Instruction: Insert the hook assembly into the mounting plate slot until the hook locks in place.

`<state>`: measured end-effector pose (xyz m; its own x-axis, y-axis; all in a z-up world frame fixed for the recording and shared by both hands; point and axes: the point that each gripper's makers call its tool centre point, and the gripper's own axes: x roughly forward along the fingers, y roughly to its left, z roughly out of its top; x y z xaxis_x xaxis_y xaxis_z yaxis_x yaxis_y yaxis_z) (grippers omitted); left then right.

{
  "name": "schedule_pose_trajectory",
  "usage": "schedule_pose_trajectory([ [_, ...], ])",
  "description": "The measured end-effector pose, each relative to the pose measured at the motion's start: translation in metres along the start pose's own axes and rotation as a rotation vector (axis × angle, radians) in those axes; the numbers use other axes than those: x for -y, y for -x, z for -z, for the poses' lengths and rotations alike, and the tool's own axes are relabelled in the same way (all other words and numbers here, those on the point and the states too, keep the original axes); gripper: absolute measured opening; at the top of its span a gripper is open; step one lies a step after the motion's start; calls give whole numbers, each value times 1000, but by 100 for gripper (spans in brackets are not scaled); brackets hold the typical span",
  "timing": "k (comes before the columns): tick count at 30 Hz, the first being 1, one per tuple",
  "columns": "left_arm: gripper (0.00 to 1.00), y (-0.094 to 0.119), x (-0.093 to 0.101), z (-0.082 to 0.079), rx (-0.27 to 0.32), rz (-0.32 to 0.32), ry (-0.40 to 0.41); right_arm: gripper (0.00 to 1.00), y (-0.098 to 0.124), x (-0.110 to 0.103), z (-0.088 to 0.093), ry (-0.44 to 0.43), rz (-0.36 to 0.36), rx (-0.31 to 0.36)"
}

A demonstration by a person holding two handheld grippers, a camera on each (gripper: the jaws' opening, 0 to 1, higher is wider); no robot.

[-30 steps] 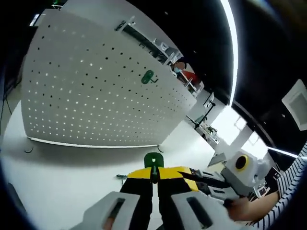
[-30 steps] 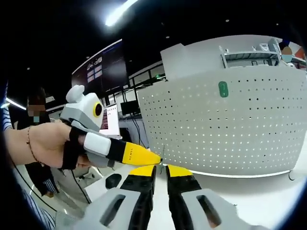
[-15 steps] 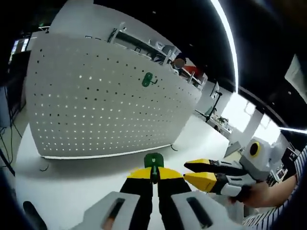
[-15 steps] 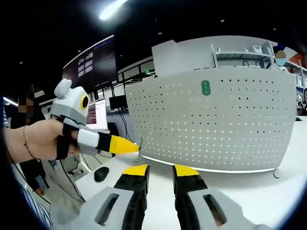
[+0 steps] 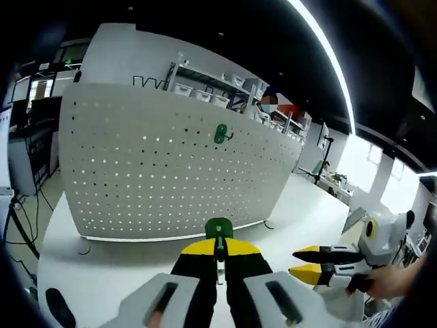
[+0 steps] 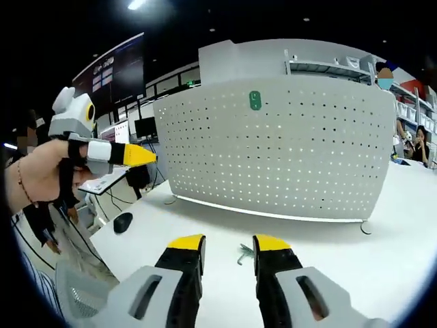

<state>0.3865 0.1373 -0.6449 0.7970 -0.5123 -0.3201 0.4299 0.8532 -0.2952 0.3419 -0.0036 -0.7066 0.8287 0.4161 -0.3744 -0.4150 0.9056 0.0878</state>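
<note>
The white perforated mounting plate stands upright on the table, with one green hook fixed high on it. My left gripper is shut on a second green hook assembly, whose head sticks up above the yellow tips, well short of the plate. My right gripper comes in low on the right, jaws apart. In the right gripper view the plate and its green hook face me. My right gripper stands open over a small grey metal piece on the table. The left gripper is held at the left.
The white table runs in front of the plate and to its right. A small black object lies on the table at the left. Shelving stands behind the plate. A hand holds the left gripper.
My right gripper opened and drew away from the left gripper's tip. Both views swung to face the plate more squarely. The left gripper kept hold of the green hook assembly.
</note>
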Motion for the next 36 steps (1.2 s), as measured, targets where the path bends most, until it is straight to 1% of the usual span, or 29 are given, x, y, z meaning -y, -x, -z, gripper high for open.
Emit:
schedule_pose_trajectory([
  [4, 1, 5, 4, -7, 30, -31, -37, 29, 10, 9, 6, 13, 14, -18],
  [5, 1, 5, 4, -7, 28, -34, -38, 30, 12, 11, 8, 9, 16, -24],
  [6, 1, 5, 1, -7, 31, -55, -35, 30, 15, 14, 9, 4, 16, -29],
  [7, 1, 6, 0, -8, 36, -63, -36, 30, 17, 15, 10, 4, 18, -33],
  [11, 1, 9, -2, -17, 81, -116, -24, 29, 28, 20, 14, 22, 23, -48],
  [13, 1, 10, 1, -23, 94, -132, -21, 29, 32, 22, 18, 23, 16, -68],
  [16, 1, 11, 5, -31, 113, -156, -52, 29, 36, 23, 19, 28, 8, -76],
  [17, 1, 10, 6, -33, 118, -166, -61, 29, 37, 24, 21, 39, 6, -87],
  [20, 1, 8, 6, -41, 151, -199, -80, 29, 38, 26, 26, 39, -3, -104],
  [24, 1, 1, 3, -46, 177, -236, -88, 29, 41, 28, 32, 50, -13, -121],
  [26, 1, -6, 4, -46, 175, -234, -88, 29, 42, 30, 35, 58, -17, -131],
  [28, 1, -12, 5, -45, 177, -238, -88, 29, 43, 32, 35, 65, -16, -126],
  [30, 1, -16, 5, -44, 179, -244, -91, 29, 43, 35, 40, 74, -19, -143],
  [32, 1, -20, 5, -44, 183, -254, -102, 29, 43, 39, 44, 71, -17, -152],
  [36, 1, -28, 0, -45, 171, -269, -116, 30, 44, 44, 50, 51, -13, -168],
])
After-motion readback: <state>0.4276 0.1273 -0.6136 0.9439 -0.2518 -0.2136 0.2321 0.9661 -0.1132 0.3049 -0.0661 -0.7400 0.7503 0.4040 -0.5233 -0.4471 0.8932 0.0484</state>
